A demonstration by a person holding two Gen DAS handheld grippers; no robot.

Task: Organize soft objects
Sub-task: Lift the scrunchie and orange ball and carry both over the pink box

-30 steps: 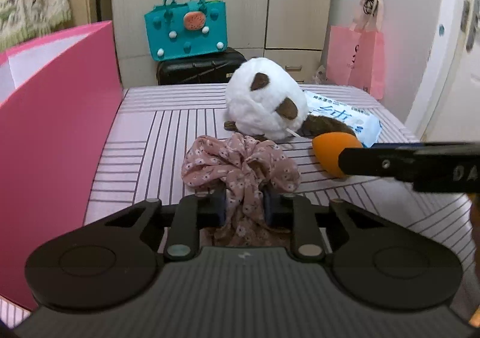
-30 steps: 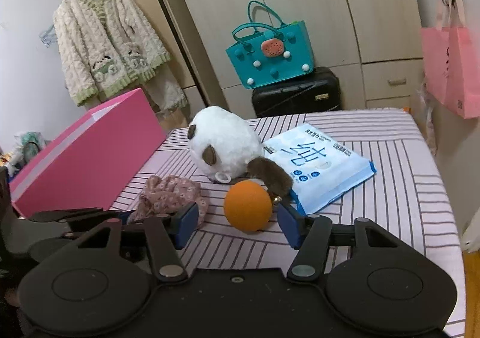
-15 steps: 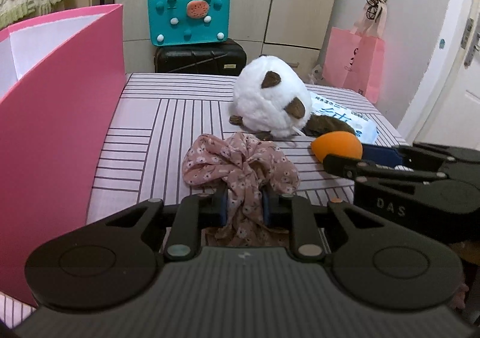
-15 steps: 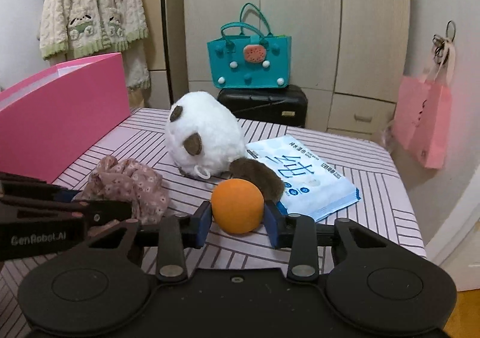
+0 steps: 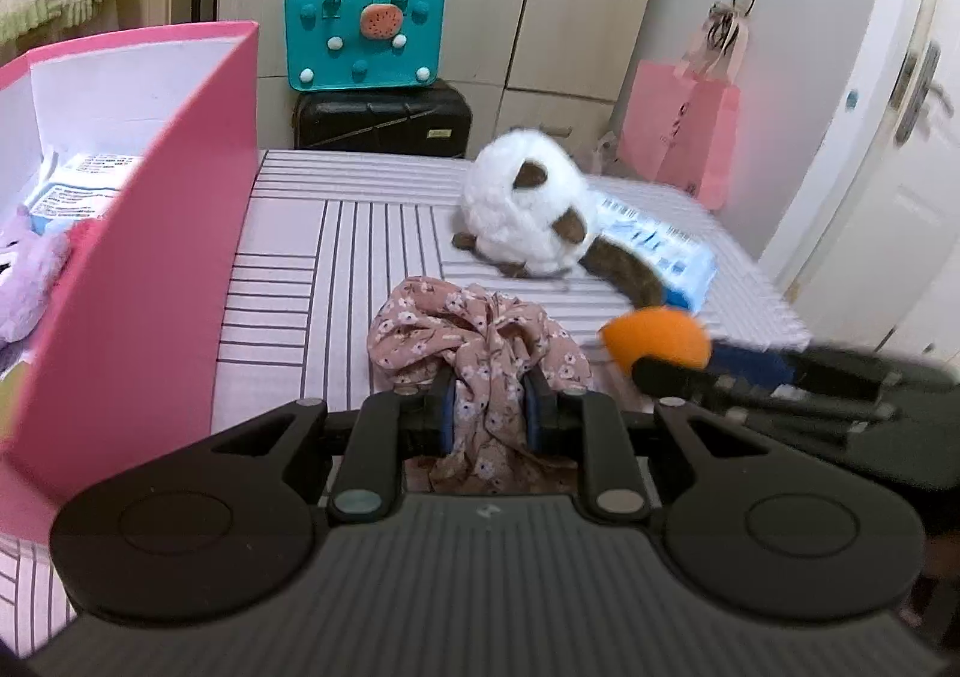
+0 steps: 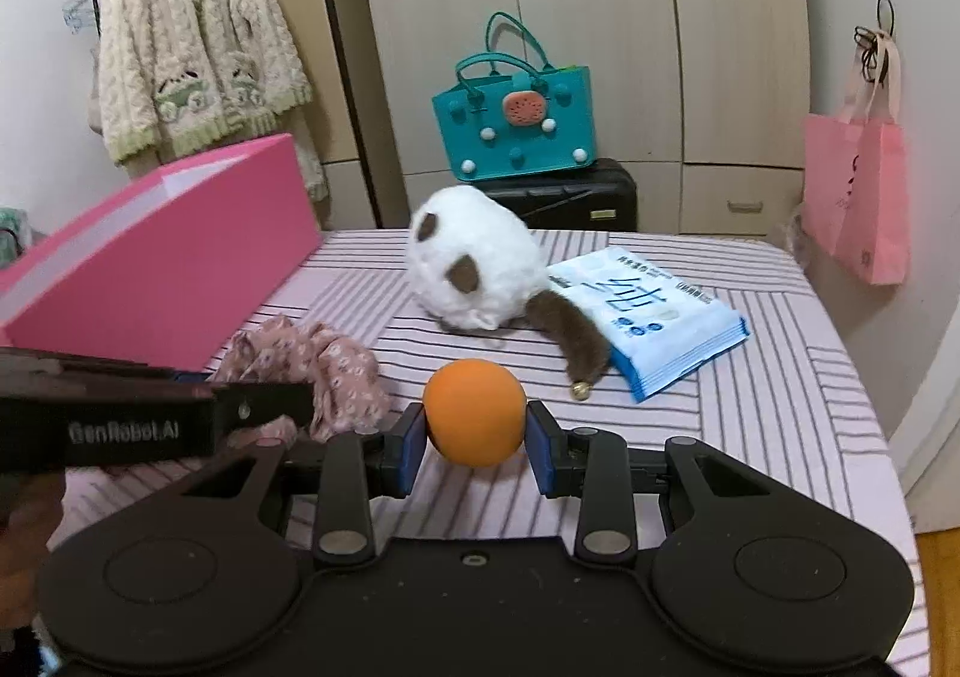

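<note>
— Scrunchie (image 5: 480, 344) first: where's yours?
— Your left gripper (image 5: 489, 407) pinches its floral cloth over the striped bed (image 5: 360, 233), beside the pink box (image 5: 144, 269).
— And the right?
— Your right gripper (image 6: 475, 446) clamps the orange ball (image 6: 474, 413), near the white plush (image 6: 474, 269).

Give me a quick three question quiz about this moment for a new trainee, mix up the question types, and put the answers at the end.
1. True or false: the left gripper is shut on the floral scrunchie.
2. Multiple choice: what does the right gripper hold between its fingers? A) the white plush toy B) the orange ball C) the blue tissue pack
3. Fill in: the tall container on the left side of the striped table is a ______ box.

Key: 1 true; 2 B; 3 pink
</note>
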